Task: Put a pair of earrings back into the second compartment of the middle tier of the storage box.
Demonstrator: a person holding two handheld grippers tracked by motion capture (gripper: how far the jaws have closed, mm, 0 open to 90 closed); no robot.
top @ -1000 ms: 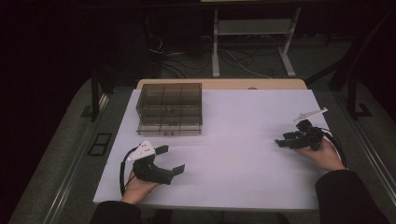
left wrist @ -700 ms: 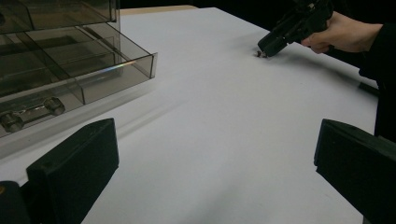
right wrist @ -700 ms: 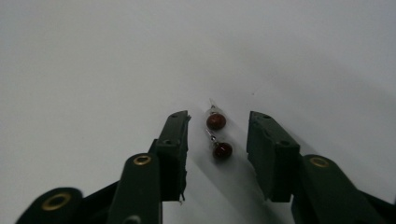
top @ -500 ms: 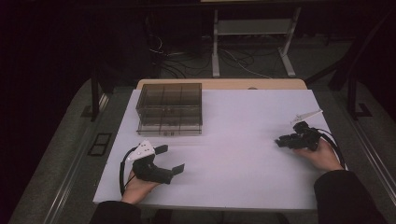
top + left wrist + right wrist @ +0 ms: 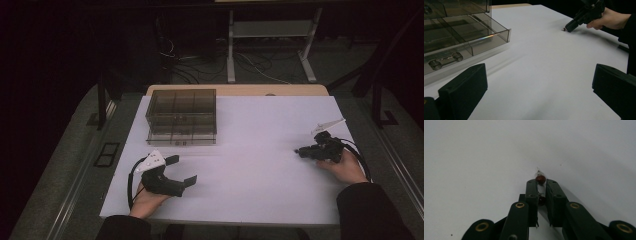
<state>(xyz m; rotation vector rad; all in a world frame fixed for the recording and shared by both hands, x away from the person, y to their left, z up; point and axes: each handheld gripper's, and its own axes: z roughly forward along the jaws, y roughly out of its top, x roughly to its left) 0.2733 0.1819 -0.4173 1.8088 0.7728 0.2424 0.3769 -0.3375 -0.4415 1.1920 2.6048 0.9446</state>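
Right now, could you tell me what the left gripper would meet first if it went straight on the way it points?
Probably nothing on the white table: between the open jaws of the left gripper the way looks free. The drawer box lies off to one side, and the right gripper sits far ahead, though depth is hard to judge.

We see a dim room in the high view, where the white tabletop [image 5: 250, 150] alone catches light and the floor falls into near black. In the right gripper view the near claw [image 5: 541, 185] parts blur. A rainbow glint streaks the smoky drawer box [image 5: 461, 32].
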